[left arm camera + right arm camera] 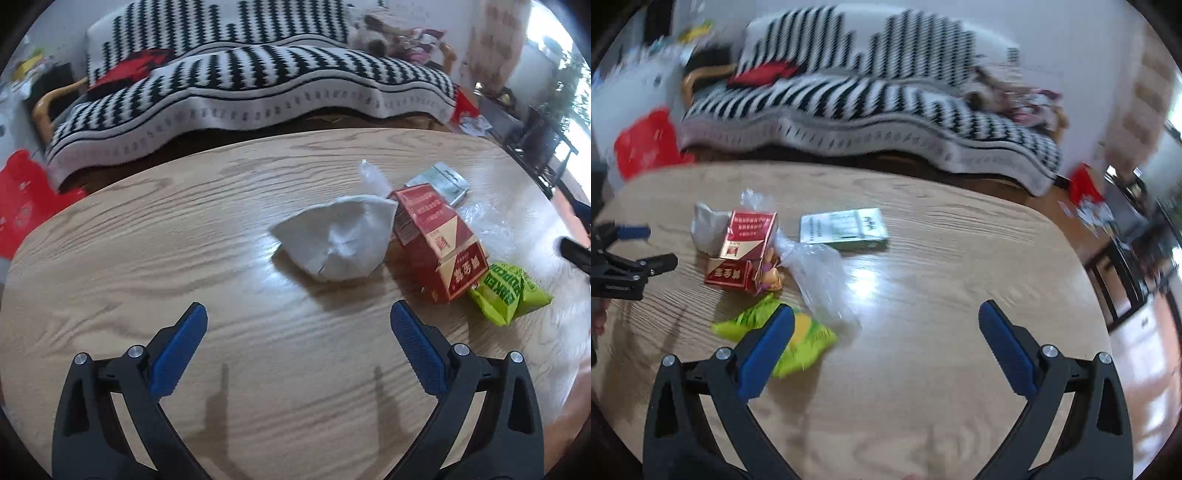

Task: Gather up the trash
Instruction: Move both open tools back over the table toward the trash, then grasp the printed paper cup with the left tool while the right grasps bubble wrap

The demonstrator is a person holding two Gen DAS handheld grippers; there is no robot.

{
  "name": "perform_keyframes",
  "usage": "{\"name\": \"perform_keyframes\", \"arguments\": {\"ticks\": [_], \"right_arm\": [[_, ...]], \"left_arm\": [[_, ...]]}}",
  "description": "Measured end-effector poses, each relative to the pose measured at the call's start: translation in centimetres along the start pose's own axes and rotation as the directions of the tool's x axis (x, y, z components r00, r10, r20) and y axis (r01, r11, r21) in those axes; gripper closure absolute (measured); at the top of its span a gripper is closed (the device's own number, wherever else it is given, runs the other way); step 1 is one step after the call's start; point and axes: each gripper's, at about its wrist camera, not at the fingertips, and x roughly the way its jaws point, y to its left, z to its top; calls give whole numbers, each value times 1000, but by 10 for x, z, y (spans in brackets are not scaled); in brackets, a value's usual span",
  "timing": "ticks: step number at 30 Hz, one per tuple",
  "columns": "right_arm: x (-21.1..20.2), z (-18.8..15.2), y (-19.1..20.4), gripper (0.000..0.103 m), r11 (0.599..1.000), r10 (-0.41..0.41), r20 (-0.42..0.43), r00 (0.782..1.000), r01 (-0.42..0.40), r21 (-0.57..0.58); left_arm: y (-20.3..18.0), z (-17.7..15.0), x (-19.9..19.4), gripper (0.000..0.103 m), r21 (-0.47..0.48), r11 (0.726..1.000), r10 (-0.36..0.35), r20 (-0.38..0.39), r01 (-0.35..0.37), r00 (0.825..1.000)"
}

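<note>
Both my left tongs [298,314] and right tongs [886,314] gape wide, empty, above the table [147,229]. The trash clusters together: crumpled tissue [340,243] touching the red carton [439,247], green snack bag [509,295] just right, clear plastic [820,277] and flat green-white box [846,229] farther.

A wooden table [184,229] with rounded corners fills the foreground; its top shows glare. Behind it stands a sofa [258,85] under a black-and-white patterned cover, with a red cushion [133,68] at its left end and a curved wooden armrest [48,103]. The wall [1052,33] is white. Bright daylight enters through a window [576,122] at right.
</note>
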Motion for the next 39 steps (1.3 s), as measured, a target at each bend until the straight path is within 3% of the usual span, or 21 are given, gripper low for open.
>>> {"name": "perform_keyframes", "arguments": {"ticks": [4,7,12,17,21,23,26,33,37,39], "right_arm": [[44,19,12,7,997,50,-106,993,-56,-53],[65,27,22,7,993,61,-175,983,-78,-92],[82,37,29,7,984,75,-198,977,-104,-142],[100,37,39,7,967,128,-228,965,-172,-186],[120,32,46,7,965,123,-269,955,-179,-194],[128,28,40,5,963,228,-275,934,-258,-81],[127,22,39,5,970,219,-189,957,-235,-65],[125,16,40,5,962,235,-186,954,-256,-95],[124,20,40,5,964,231,-211,950,-253,-87],[119,22,40,14,965,234,-182,955,-251,-79]], "left_arm": [[-5,11,28,7,21,1000,-8,-39,9,999],[-5,17,34,7,-17,1000,-26,-35,26,999],[-1,33,54,7,-85,996,-34,-52,29,998],[-6,37,68,7,-78,997,-4,-74,-2,997],[-1,37,68,7,-105,994,5,-53,-11,999],[-1,37,69,7,-109,994,14,-45,-18,999],[-2,39,70,7,-113,993,17,-41,-21,999],[1,41,68,7,-141,990,20,-34,-24,999],[12,40,62,7,-190,981,-28,-1,28,1000],[23,38,60,9,-248,966,-72,21,74,997]]}}
